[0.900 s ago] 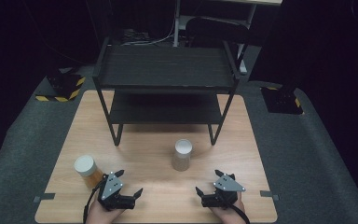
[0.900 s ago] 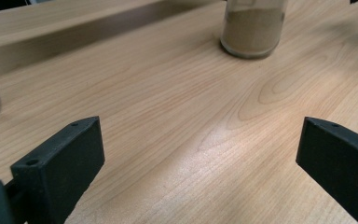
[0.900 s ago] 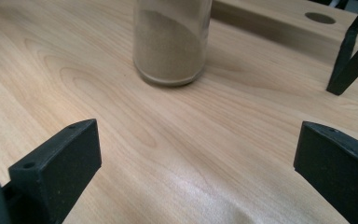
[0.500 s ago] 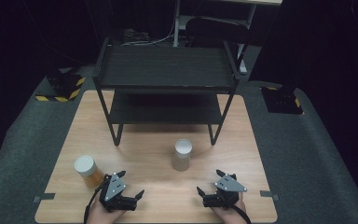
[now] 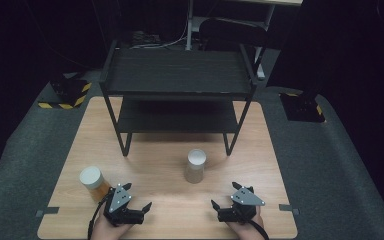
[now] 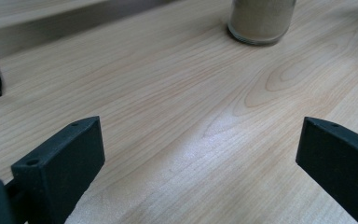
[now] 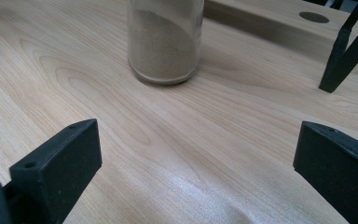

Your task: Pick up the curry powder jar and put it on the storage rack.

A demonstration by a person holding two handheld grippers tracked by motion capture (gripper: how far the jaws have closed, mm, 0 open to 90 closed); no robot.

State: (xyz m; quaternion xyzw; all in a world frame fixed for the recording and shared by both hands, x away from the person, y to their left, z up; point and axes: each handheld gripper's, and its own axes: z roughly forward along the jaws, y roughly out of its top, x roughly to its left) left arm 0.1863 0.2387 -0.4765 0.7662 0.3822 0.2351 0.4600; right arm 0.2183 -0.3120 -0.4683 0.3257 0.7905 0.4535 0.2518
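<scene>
A glass jar of beige powder (image 5: 196, 166) with a white lid stands upright at mid-table, in front of the black shelf. A second white-lidded jar with amber contents (image 5: 93, 183) stands at the front left, just left of my left gripper (image 5: 138, 197). That gripper rests low near the table's front edge, open, with bare wood between its jaws. My right gripper (image 5: 224, 195) sits at the front right, also open and holding nothing. In the right gripper view the beige jar (image 7: 165, 42) stands ahead and a little left of the gap. The left gripper view has the same jar (image 6: 261, 21) far off at the upper right.
A black two-tier shelf (image 5: 177, 75) takes up the back half of the wooden table (image 5: 170, 200); its front legs (image 5: 232, 137) stand just behind the beige jar. Dark carpet surrounds the table. Bare wood lies between the two grippers.
</scene>
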